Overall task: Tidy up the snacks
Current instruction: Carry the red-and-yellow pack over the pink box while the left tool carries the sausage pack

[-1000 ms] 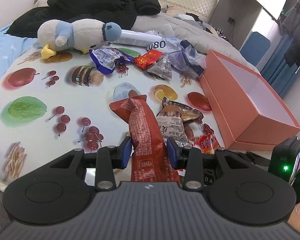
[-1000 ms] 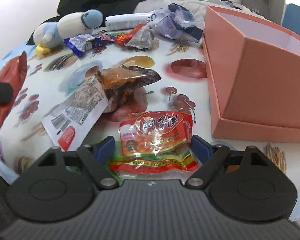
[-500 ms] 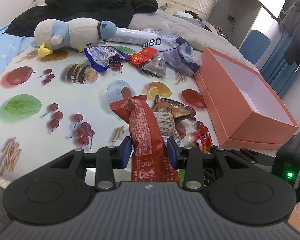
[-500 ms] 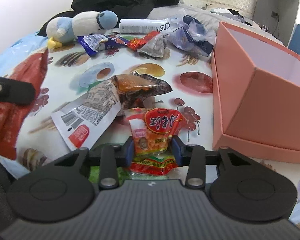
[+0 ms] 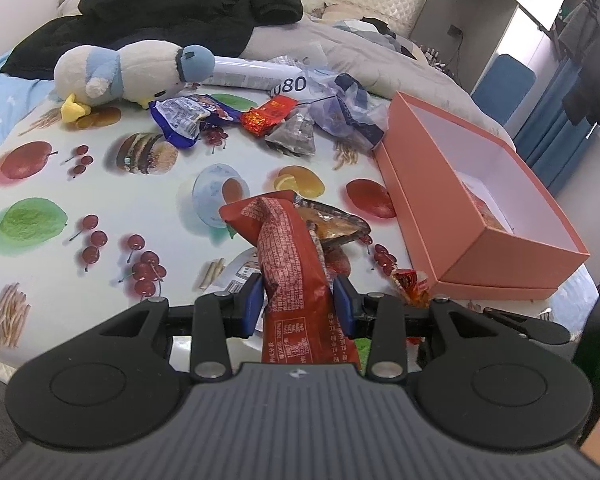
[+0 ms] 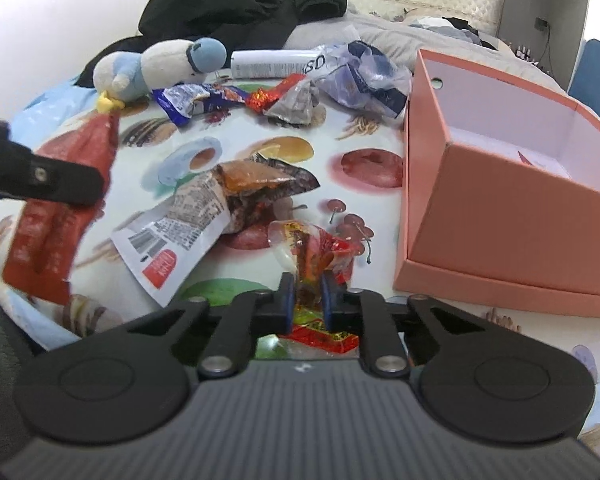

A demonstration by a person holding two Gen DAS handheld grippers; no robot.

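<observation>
My left gripper (image 5: 298, 300) is shut on a long dark-red snack packet (image 5: 292, 264) and holds it above the printed tablecloth; the packet also shows at the left of the right wrist view (image 6: 56, 208). My right gripper (image 6: 306, 300) is shut on a small red-and-yellow snack bag (image 6: 316, 252), crumpled between the jaws just off the cloth. A brown-and-white snack bag (image 6: 220, 208) lies flat ahead of it. An open salmon-pink box (image 5: 472, 200) (image 6: 512, 216) stands to the right, with a packet inside it.
Several more packets lie at the far side: a blue one (image 5: 184, 118), a red one (image 5: 268, 114), a grey one (image 5: 294, 136) and a clear plastic bag (image 5: 348, 112). A plush duck (image 5: 128, 74), a white tube (image 5: 252, 76) and black clothing (image 5: 160, 12) lie behind.
My right gripper has closed on the red-and-yellow bag and lifted it, crumpling it. My left gripper has risen and drawn back with the dark-red packet.
</observation>
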